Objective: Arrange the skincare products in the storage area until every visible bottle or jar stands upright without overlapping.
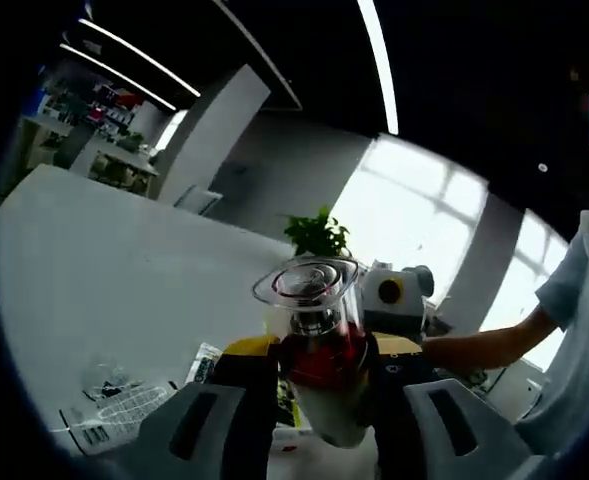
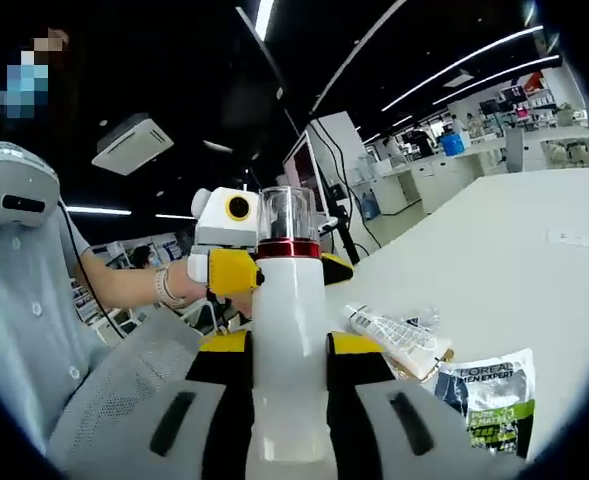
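A white bottle [image 2: 289,370] with a red collar and a clear cap stands up between the jaws of my right gripper [image 2: 289,345], which is shut on its body. My left gripper [image 2: 236,268] comes in from the left, its yellow pad against the bottle just under the red collar. In the left gripper view the same bottle [image 1: 324,350] points cap-first toward the camera, and my left gripper [image 1: 324,352] is shut on its red collar. The right gripper [image 1: 402,300] shows just behind the bottle. The bottle is held in the air above the table.
A white table [image 2: 514,250] stretches out below. On it lie a printed sachet [image 2: 489,400] and a clear-wrapped packet [image 2: 394,340]; more flat packets [image 1: 114,410] show in the left gripper view. A person's arm [image 1: 484,345] reaches in. A potted plant [image 1: 319,235] stands behind.
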Motion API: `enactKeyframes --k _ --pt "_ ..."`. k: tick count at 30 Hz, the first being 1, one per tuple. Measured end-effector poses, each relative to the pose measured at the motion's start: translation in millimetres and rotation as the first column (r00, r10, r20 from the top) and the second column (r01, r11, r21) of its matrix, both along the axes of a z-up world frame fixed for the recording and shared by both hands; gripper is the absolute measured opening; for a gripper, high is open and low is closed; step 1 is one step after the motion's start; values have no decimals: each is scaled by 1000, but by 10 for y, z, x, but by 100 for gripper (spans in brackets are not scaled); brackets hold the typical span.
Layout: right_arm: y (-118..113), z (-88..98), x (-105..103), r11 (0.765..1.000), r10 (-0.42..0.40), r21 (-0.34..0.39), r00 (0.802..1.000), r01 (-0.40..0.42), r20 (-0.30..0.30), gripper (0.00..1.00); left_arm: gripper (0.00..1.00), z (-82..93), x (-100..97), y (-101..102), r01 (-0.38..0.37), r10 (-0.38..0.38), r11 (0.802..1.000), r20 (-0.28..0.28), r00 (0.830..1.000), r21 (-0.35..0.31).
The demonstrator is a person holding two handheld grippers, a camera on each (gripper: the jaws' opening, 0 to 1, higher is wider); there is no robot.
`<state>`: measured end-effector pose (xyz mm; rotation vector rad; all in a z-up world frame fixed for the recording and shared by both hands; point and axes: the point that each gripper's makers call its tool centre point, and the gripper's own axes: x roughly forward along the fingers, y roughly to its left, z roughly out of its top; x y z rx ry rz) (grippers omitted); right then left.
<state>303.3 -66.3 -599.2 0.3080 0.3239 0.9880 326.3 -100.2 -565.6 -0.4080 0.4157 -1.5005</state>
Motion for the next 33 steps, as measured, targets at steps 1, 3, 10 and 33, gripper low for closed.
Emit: enactKeyframes --k 1,3,10,33 --pt "13 -5 -7 1000 -1 3 1000 1 0 25 32 1 -13 0 5 -5 1000 -7 1000 -1" --pt "28 -13 -10 1000 1 4 1000 -1 -2 25 32 -5 -47 1 13 -13 1000 -5 1000 1" --pt "102 -140 -27 996 31 -89 1000 -30 6 26 30 -82 -84 22 38 -40 997 29 999 63" --pt "26 -876 -40 892 84 -449 995 -49 58 26 29 -673 -270 -84 78 -195 927 291 937 367"
